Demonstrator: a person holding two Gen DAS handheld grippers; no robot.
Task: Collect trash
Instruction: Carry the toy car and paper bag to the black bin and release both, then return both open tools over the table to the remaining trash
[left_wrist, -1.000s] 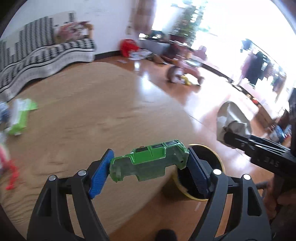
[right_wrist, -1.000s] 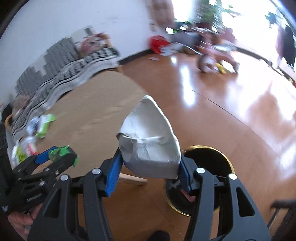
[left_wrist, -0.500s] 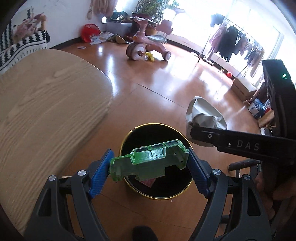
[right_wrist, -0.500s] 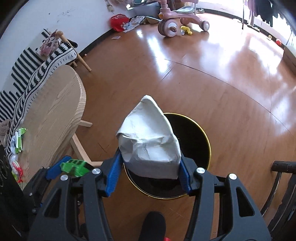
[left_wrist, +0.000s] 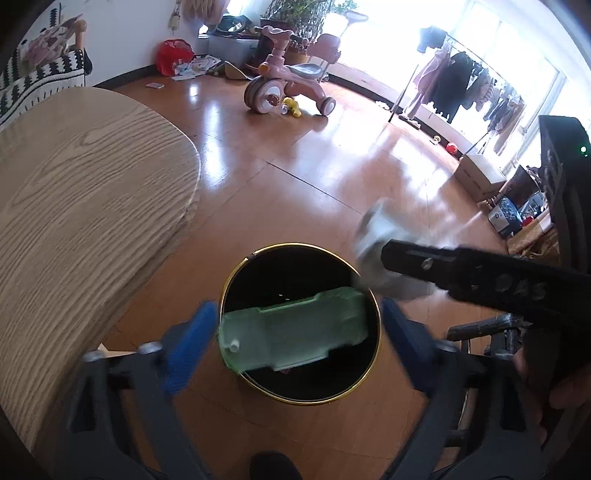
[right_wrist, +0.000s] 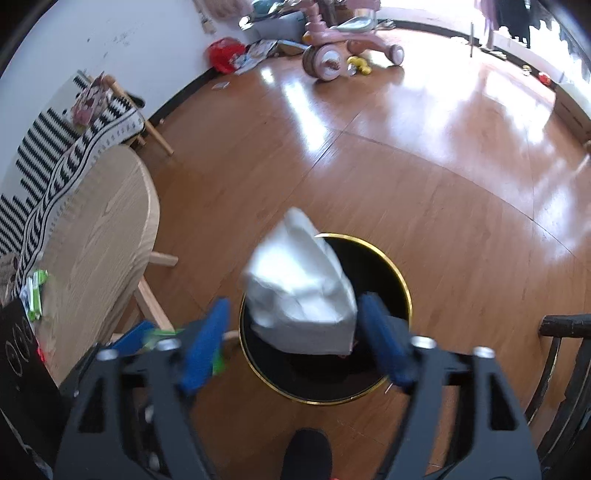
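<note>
Wooden floor (left_wrist: 280, 192) carries a gold-rimmed black bin (left_wrist: 376, 314) — above it both grippers' jaws are opening: left gripper (left_wrist: 295, 332) freeing a green toy-car shell (left_wrist: 295, 332), right gripper (right_wrist: 295, 332) a white crumpled paper (right_wrist: 299, 291).

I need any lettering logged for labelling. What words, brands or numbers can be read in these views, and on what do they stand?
"DAS", blurred but just legible: on the side of the right gripper as the left wrist view shows it.
Print on the scattered papers by the far wall: too small to read.
Round markings on the black device at the left edge of the right wrist view: not legible.
</note>
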